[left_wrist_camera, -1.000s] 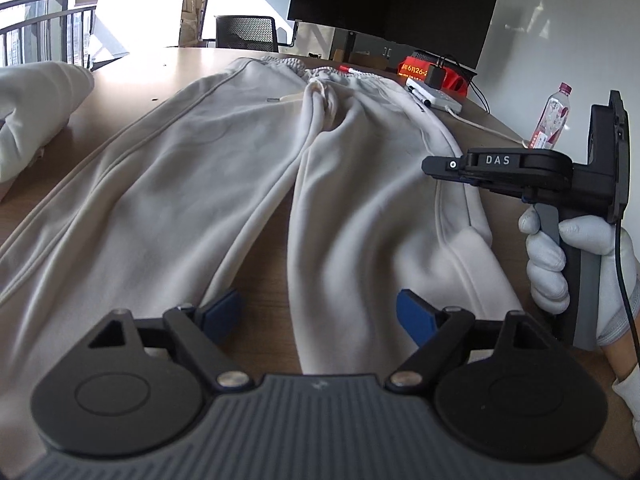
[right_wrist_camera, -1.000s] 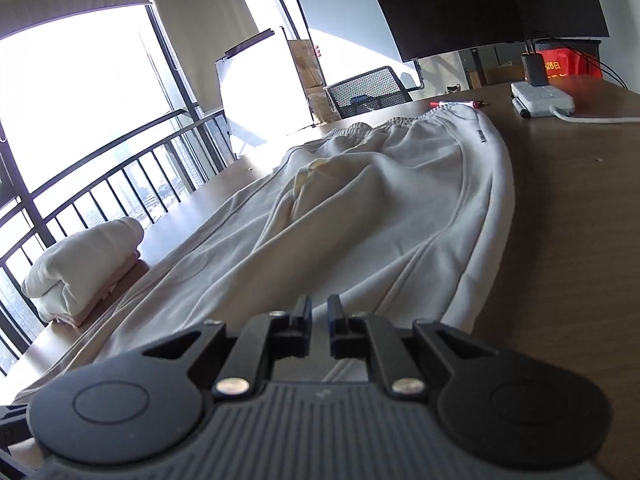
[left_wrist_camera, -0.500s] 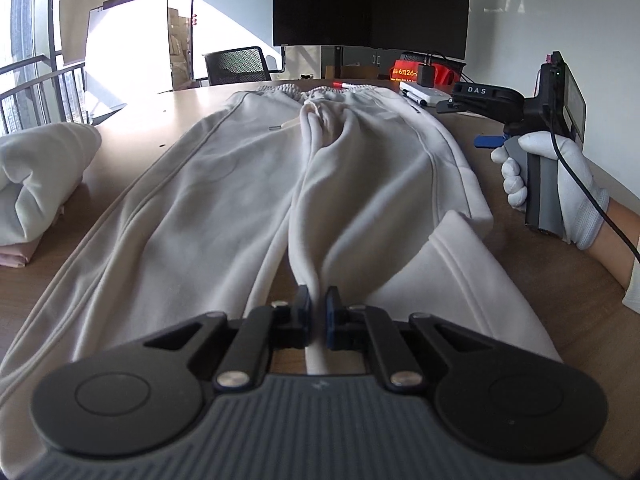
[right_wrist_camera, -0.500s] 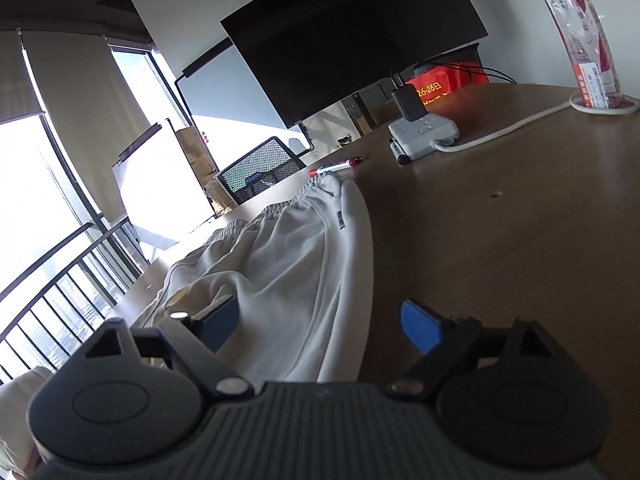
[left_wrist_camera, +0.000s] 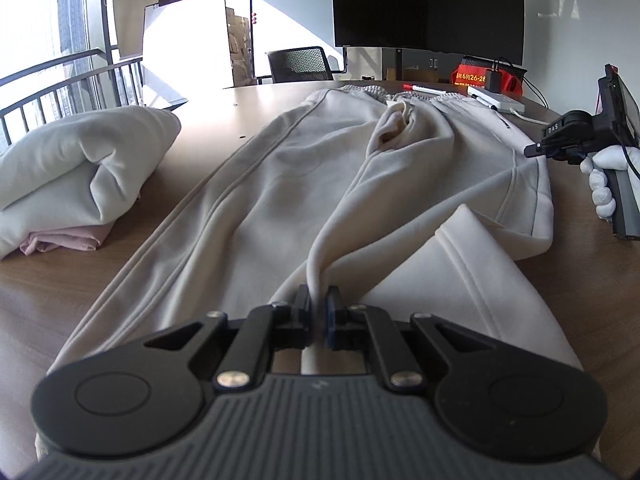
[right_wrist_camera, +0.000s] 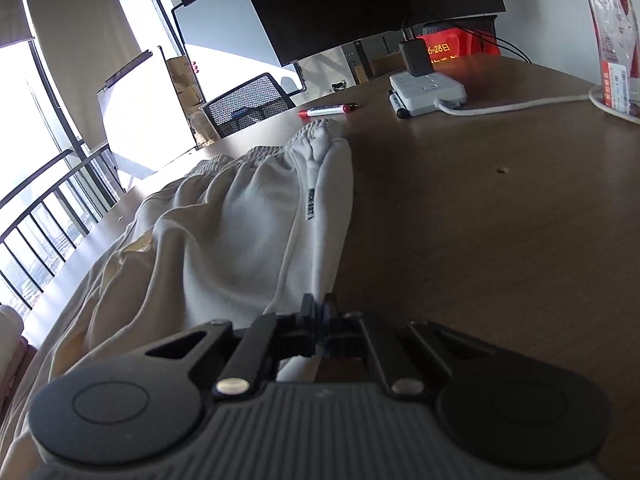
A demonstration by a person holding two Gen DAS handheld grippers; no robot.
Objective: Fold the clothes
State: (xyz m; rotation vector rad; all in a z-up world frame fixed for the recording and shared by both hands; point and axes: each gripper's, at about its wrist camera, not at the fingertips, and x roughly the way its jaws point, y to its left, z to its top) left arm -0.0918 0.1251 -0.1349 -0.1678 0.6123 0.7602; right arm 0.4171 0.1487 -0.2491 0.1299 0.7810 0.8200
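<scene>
A pair of pale cream sweatpants (left_wrist_camera: 304, 184) lies spread along the brown wooden table (left_wrist_camera: 48, 296), its elastic waistband at the far end and its legs running toward the cameras. The right leg is doubled back on itself, so that a flap of it lies over the near part.

The left gripper (left_wrist_camera: 319, 312) has its jaws closed tight on a raised ridge of fabric at the inner edge of that right leg; the cloth rises in a narrow pleat from between the fingers. The right gripper (right_wrist_camera: 319, 322) is likewise clamped on the sweatpants' outer side edge, close beside the side seam with its small printed label; a strip of cloth shows between the pads and below them. In the left wrist view the right gripper (left_wrist_camera: 538, 150) appears at the far right edge, held by a hand in a white glove (left_wrist_camera: 604, 184).

To the left of the sweatpants sits a stack of folded garments (left_wrist_camera: 76, 168), white on top with a pink one underneath. Beyond the waistband lie a red-capped marker (right_wrist_camera: 326, 110) and a white power strip (right_wrist_camera: 430, 88) with a black adapter plugged in and a white cable trailing right. A plastic water bottle (right_wrist_camera: 614, 36) stands at the far right. A large dark screen (left_wrist_camera: 426, 4) and a mesh office chair (left_wrist_camera: 298, 65) stand behind the table
</scene>
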